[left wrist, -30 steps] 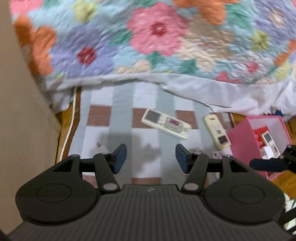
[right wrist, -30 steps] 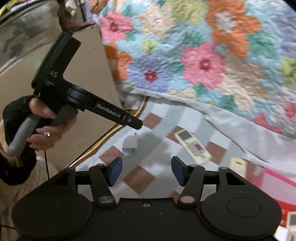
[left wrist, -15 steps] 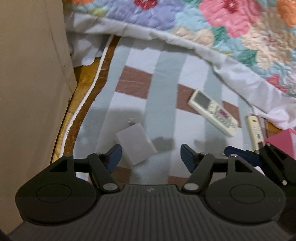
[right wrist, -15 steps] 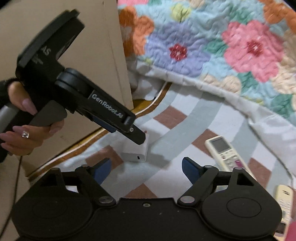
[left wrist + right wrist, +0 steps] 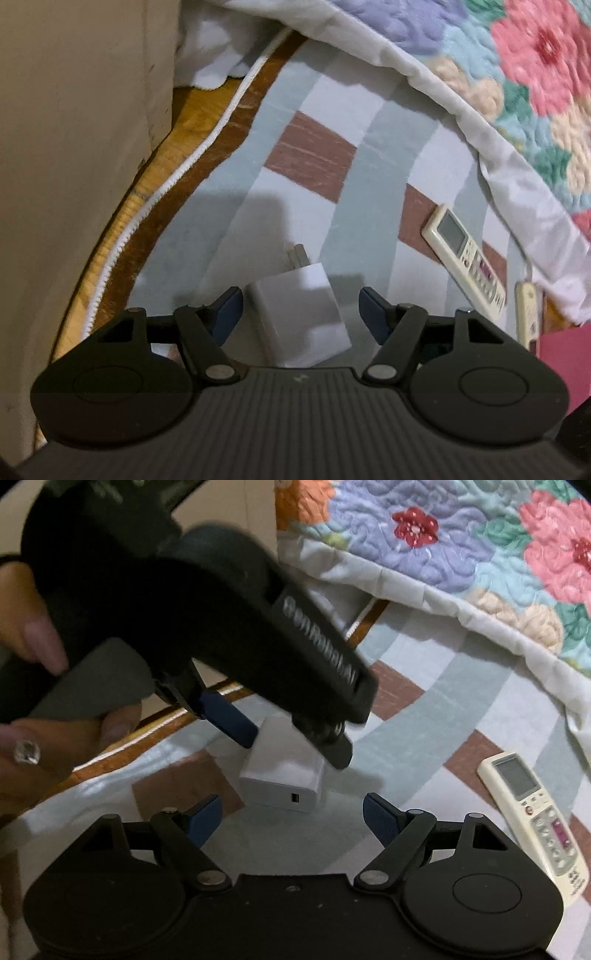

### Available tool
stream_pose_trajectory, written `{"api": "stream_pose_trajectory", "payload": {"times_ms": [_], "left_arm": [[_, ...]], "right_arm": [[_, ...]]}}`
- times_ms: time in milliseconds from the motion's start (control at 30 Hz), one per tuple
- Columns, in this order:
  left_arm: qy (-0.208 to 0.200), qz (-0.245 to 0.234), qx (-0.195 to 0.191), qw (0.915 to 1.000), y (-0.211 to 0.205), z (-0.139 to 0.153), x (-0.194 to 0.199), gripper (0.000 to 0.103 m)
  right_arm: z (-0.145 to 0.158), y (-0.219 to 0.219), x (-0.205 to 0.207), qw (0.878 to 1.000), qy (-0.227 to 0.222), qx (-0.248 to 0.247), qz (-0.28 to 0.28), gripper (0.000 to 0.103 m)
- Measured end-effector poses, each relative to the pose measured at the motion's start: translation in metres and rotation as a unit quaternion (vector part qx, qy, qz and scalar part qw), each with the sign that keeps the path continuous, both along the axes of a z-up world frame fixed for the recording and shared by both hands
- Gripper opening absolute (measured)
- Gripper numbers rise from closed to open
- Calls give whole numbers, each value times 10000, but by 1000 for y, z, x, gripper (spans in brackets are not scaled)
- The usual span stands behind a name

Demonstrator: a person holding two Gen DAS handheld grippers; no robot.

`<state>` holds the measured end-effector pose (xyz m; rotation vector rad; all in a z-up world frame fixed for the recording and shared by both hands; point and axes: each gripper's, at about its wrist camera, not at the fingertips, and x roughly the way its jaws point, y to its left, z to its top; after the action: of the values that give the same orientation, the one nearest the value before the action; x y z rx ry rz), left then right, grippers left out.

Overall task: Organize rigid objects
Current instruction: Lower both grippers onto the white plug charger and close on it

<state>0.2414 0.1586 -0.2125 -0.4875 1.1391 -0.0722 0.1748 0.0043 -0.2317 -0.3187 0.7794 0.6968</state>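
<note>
While the white square plug-in charger block (image 5: 299, 317) lies flat on the grey, white and brown checked rug (image 5: 343, 192), the left gripper (image 5: 301, 308) straddles it, jaws spread wide, blue pads on either side and not clearly touching. The right gripper (image 5: 291, 814) hovers just in front of the charger's port end, jaws also spread, holding nothing. Off to the side on the rug lies a cream remote control with a grey screen (image 5: 535, 812), near the floral quilt (image 5: 480, 542)
</note>
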Motion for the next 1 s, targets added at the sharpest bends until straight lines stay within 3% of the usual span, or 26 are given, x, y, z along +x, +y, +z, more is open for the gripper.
{"api": "stream_pose_trajectory", "payload": {"times_ms": [100,200,367,633,700,867,1000], "left_arm": [[-40,-60,78,9999,0,0,-2,57],[-97,-161,149,9997,-5,3,-2,56],[-59,-415,39,9991,-16,5,-5,55],[369,-592,-454,9965,-28,3,-13,54],[469,-605,-516,9957,-32,2,-17,56],[557,-570,-473,9957,-46,3,-26,56],[422,-728,-252,9961,-61,9,-34,48]], "right_arm": [[-3,1,4,9998,146,74,-62,85],[-3,2,5,9998,160,86,-96,85],[3,0,5,9992,238,159,-260,61],[14,-23,-7,9906,783,479,-1017,60],[14,-28,-12,9895,741,481,-1146,60],[15,-32,-18,9868,771,462,-1349,60],[17,-33,-23,9885,711,265,-1310,59]]}}
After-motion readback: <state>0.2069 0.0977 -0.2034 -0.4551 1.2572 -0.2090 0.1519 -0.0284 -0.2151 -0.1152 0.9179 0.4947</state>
